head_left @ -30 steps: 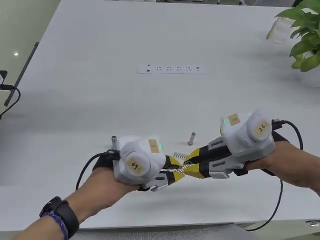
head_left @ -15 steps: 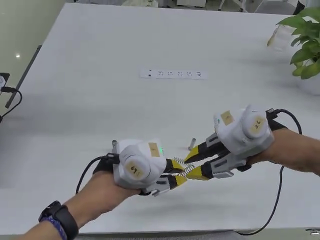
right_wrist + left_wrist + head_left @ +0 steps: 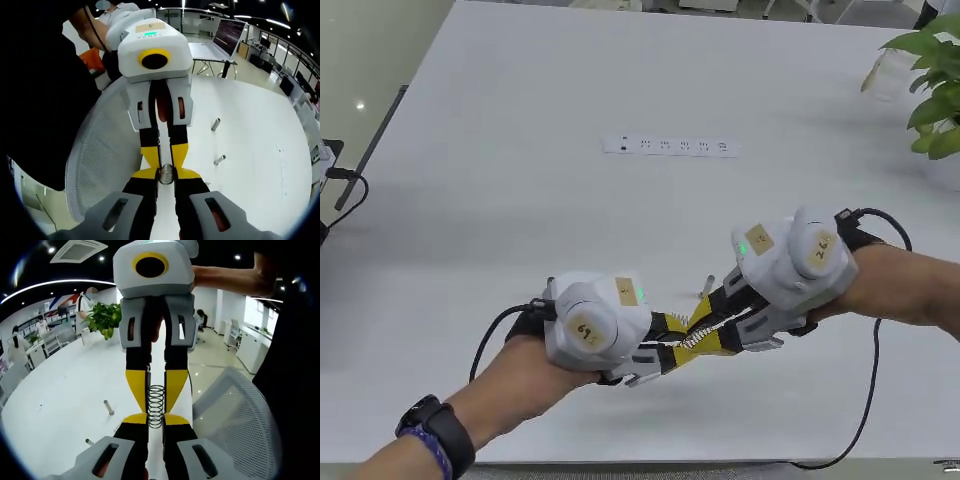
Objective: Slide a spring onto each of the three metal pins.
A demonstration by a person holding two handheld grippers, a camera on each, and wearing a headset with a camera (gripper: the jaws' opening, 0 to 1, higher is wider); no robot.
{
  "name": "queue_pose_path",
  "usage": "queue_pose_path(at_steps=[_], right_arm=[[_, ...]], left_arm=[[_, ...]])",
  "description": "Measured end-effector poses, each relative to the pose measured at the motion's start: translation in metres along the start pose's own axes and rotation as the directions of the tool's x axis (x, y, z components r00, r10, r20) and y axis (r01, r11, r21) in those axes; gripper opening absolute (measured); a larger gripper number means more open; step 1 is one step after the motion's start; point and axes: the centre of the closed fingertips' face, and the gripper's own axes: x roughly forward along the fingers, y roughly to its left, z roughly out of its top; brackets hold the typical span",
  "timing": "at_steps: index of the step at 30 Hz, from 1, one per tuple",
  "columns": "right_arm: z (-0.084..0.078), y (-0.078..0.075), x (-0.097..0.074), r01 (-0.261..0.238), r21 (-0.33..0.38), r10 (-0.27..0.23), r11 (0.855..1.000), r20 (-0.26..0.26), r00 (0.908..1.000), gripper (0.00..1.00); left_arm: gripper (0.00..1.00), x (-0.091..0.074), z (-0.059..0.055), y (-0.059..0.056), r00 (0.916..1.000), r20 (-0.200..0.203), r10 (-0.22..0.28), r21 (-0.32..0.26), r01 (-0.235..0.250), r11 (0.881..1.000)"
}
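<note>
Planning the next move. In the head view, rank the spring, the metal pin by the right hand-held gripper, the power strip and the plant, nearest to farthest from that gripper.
From the right hand-held gripper:
1. Spring: between its jaws.
2. Metal pin: upright just behind the jaws.
3. Power strip: mid-table, farther back.
4. Plant: far right edge, farthest.

Spring (image 3: 692, 338): thin silver coil, off the table, roughly level, pinched at one end by the left gripper (image 3: 677, 342) and at the other by the right gripper (image 3: 705, 332). Two short grey metal pins stood upright and bare. Near pin (image 3: 708, 285) was just beyond the spring. Far pin (image 3: 215, 124) was well off to the spring's left.
</note>
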Motion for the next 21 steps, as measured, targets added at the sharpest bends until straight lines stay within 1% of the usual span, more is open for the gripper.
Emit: queue_pose_path(at_steps=[8, 18, 21], right_arm=[[-0.0023, 0.0005, 0.0017, -0.002, -0.052, 0.0, 0.999, -0.037, 0.9993, 0.09], [-0.0048, 0.0003, 0.0036, 0.007, -0.052, -0.009, 0.999, -0.044, 0.999, 0.08], [-0.0053, 0.0002, 0.0041, 0.008, -0.049, -0.011, 0.999, -0.045, 0.9989, 0.08]], left_arm=[[0.02, 0.0014, -0.0013, -0.0003, 0.9999, -0.003, -0.011, -0.005, 0.011, 1.0], [0.03, 0.0037, -0.0044, -0.0013, 0.9999, -0.008, -0.014, 0.002, 0.014, 1.0], [0.05, 0.0037, -0.0027, -0.0012, 0.9999, 0.001, -0.012, -0.014, 0.012, 1.0]])
